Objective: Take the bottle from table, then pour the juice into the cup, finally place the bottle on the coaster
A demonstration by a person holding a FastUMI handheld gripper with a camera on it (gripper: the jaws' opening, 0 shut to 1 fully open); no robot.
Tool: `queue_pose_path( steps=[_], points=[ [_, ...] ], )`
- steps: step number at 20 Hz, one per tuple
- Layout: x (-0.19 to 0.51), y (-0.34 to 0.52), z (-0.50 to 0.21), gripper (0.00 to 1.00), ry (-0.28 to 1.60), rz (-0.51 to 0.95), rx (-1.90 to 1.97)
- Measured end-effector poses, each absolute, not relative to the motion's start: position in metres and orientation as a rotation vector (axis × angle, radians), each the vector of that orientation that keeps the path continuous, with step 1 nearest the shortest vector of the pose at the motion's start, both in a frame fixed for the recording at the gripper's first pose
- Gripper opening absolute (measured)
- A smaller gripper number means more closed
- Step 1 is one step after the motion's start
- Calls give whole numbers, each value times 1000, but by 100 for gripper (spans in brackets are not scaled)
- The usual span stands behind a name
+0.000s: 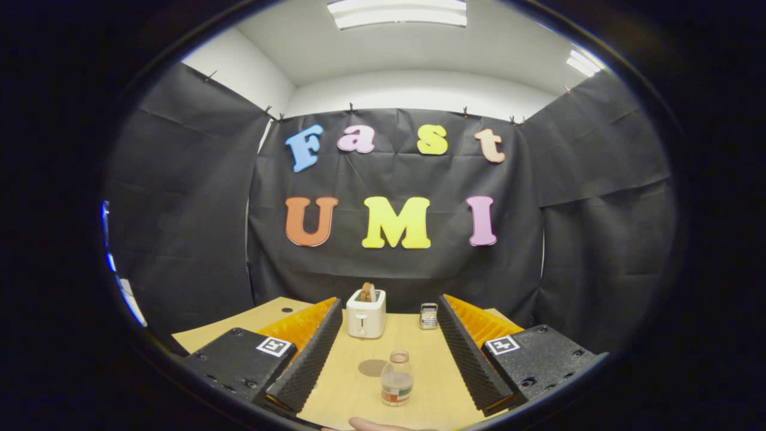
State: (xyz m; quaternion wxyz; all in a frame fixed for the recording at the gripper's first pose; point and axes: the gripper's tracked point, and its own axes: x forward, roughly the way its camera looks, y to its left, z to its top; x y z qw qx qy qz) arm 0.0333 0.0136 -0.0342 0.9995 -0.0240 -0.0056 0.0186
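your bench (419, 335) is a light wooden top set against the booth's black cloth wall, and it carries everything here. the tongs (389, 353) hover above its near part with their two fingers spread wide apart, gripping nothing; the bottle stands in the open gap between them, touching neither finger. next in size is the white toaster (365, 313), standing toward the far edge of the bench, slightly left of centre, with a slice of bread (367, 292) sticking up out of its slot. the bottle (397, 378) stands upright near the bench's near edge, clear-walled, with a label band low on its body and some liquid inside, no cap that you can make out. a small ribbed glass cup (428, 315) sits at the far edge, just right of the toaster. the round flat coaster (373, 367) lies on the bench just left of the bottle and slightly beyond it, close but apart. part of a hand (374, 425) shows at the bench's near edge.
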Motion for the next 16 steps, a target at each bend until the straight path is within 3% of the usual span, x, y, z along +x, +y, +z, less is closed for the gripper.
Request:
queue_pose_path(
  steps=[16],
  points=[
    [72, -2, -121, 100, 38, 21, -35]
  ],
)
